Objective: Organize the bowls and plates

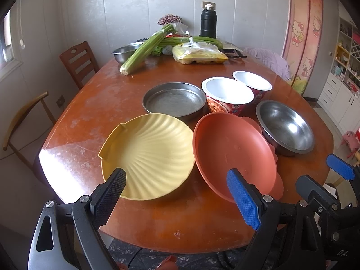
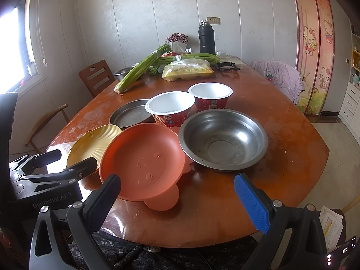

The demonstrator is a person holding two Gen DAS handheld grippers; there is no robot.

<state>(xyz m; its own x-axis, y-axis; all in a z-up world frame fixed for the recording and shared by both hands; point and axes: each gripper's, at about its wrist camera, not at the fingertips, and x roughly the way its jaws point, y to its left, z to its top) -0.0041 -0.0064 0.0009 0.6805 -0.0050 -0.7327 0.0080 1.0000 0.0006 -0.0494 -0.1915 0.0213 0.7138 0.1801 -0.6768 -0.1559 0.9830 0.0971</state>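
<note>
On the worn, glossy wooden counter (image 1: 94, 103), a ribbed yellow shell plate (image 1: 148, 155) lies at 9 o'clock of a smooth matte orange plate (image 1: 231, 155), rims nearly touching. A flat steel pan (image 1: 174, 100) sits at 12 of the shell plate. A round steel bowl (image 2: 222, 139) lies at 3 of the orange plate, behind it two foil-lined paper cups (image 2: 169, 106). Celery (image 1: 144, 49) and a black flask (image 1: 208, 22) stand at the far end. The left gripper (image 1: 177, 198) and right gripper (image 2: 177, 202) hover at the near edge, fingers wide, holding nothing.
</note>
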